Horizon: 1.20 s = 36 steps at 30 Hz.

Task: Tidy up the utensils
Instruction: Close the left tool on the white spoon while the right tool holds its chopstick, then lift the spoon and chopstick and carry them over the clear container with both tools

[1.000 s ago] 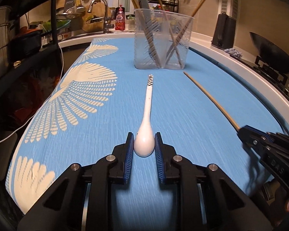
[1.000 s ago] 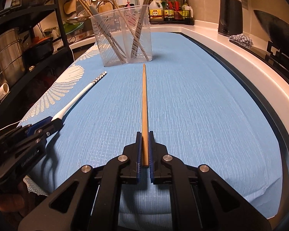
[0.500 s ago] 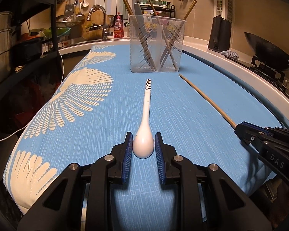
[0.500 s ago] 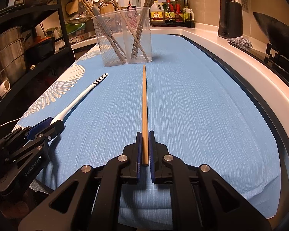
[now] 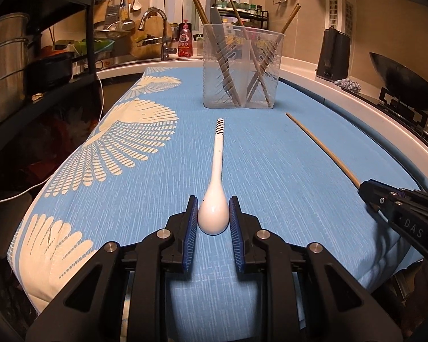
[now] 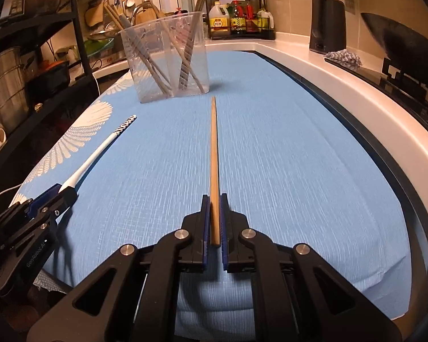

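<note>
Now both clamped: left gripper (image 5: 213,213) fingers on spoon (image 5: 215,196) bowl, right gripper (image 6: 213,222) fingers on chopstick (image 6: 213,154) end. Both utensils low over blue cloth (image 5: 271,171) on table, pointing toward holder (image 5: 241,68) with chopsticks.

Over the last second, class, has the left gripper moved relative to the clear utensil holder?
Yes. The left gripper, with the spoon, has risen: the holder now sits lower in its view.
</note>
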Each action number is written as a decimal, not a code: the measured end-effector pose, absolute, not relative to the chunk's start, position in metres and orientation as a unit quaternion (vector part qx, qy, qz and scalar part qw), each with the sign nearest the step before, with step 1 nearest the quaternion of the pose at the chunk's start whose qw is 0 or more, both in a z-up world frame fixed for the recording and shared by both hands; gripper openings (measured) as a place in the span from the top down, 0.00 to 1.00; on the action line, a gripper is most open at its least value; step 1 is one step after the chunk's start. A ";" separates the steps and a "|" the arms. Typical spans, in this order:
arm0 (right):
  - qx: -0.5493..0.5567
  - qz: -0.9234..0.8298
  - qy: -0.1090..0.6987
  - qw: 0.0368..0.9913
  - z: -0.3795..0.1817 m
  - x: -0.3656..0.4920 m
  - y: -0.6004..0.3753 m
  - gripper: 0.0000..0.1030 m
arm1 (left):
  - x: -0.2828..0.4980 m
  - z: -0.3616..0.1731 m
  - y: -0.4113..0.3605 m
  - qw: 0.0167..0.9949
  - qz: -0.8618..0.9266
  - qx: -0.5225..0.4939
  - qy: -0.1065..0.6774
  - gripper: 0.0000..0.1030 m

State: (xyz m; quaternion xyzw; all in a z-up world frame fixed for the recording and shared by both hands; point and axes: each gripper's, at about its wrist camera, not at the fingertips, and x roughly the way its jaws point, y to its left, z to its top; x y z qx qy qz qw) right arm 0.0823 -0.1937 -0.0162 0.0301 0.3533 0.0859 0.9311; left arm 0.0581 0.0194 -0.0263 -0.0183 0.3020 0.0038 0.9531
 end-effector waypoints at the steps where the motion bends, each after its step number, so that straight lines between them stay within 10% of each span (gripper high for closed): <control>1: 0.030 0.089 0.354 0.931 -0.016 0.083 -0.193 0.90 | 0.058 -0.026 0.018 0.953 0.004 -0.016 0.301 0.78; 36: 0.019 0.106 0.323 0.940 0.011 0.065 -0.191 0.94 | 0.049 -0.006 0.022 0.958 -0.013 -0.007 0.286 0.79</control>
